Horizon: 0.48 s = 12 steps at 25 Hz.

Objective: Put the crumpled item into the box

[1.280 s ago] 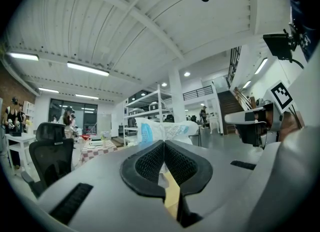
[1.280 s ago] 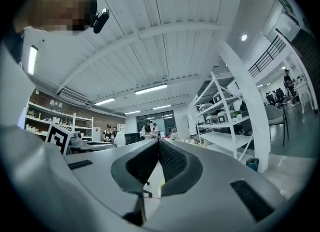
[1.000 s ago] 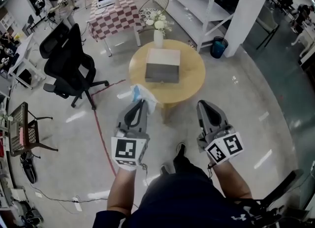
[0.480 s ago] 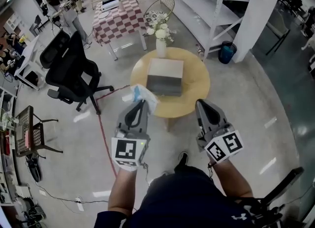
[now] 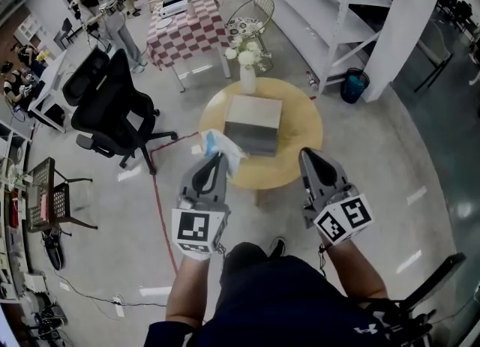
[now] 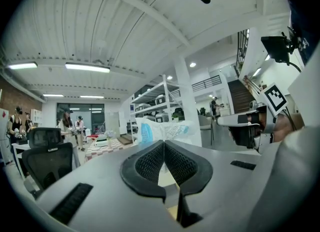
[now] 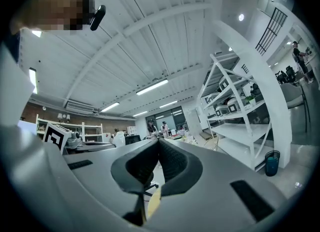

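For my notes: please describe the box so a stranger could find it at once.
Find the round wooden table on the open floor. The box sits on it beside a white vase of flowers; it alone is square, with grey sides and a pale top.

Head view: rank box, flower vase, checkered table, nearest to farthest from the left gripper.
From the left gripper, shut on the crumpled bag:
1. box: just ahead and to its right, on the round table.
2. flower vase: behind the box, at the round table's far edge.
3. checkered table: farthest, well beyond the vase.
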Each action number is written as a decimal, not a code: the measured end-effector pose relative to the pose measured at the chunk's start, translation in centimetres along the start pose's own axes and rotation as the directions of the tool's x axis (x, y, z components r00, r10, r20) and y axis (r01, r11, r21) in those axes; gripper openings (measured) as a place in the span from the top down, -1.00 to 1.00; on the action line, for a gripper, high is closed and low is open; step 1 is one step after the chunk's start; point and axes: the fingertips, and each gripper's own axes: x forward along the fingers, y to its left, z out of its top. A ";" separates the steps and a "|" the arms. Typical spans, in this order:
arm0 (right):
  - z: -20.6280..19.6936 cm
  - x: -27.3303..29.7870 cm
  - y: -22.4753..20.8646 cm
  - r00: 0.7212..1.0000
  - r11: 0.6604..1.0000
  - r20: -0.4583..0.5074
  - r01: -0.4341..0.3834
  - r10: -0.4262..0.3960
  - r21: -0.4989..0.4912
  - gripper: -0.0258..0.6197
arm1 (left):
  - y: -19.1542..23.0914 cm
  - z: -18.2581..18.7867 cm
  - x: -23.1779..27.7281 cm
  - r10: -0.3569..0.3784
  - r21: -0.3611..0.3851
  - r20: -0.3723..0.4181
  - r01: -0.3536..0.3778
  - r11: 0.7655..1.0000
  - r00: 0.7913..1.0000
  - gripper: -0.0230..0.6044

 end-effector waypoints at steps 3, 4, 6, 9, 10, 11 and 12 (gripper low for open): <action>0.0 0.5 -0.8 1.000 1.000 -0.005 -0.001 0.001 0.004 0.92 | 0.1 -0.1 0.8 -0.001 0.001 -0.007 0.001 1.000 1.000 0.87; 0.0 0.7 -1.0 1.000 1.000 -0.006 0.000 0.000 0.005 0.92 | 0.2 0.0 1.2 -0.003 0.002 -0.006 0.003 1.000 1.000 0.87; -0.2 1.5 -1.5 1.000 1.000 -0.009 0.003 -0.003 0.009 0.92 | 0.6 -0.2 2.1 -0.009 0.005 -0.008 0.009 1.000 1.000 0.87; -0.5 3.0 -2.3 1.000 1.000 -0.014 0.012 -0.012 0.008 0.92 | 1.5 -0.6 3.7 -0.021 0.005 -0.015 0.021 1.000 1.000 0.87; -0.5 3.5 -2.6 1.000 1.000 -0.014 0.017 -0.017 0.006 0.92 | 1.9 -0.7 4.3 -0.026 0.006 -0.014 0.026 1.000 1.000 0.87; -0.4 4.0 -2.8 1.000 1.000 -0.012 0.023 -0.023 0.004 0.92 | 2.2 -0.7 4.8 -0.032 0.009 -0.012 0.032 0.999 0.999 0.87; -0.4 4.5 -3.0 1.000 1.000 -0.010 0.029 -0.029 0.001 0.92 | 2.6 -0.7 5.3 -0.039 0.013 -0.008 0.039 0.999 0.999 0.87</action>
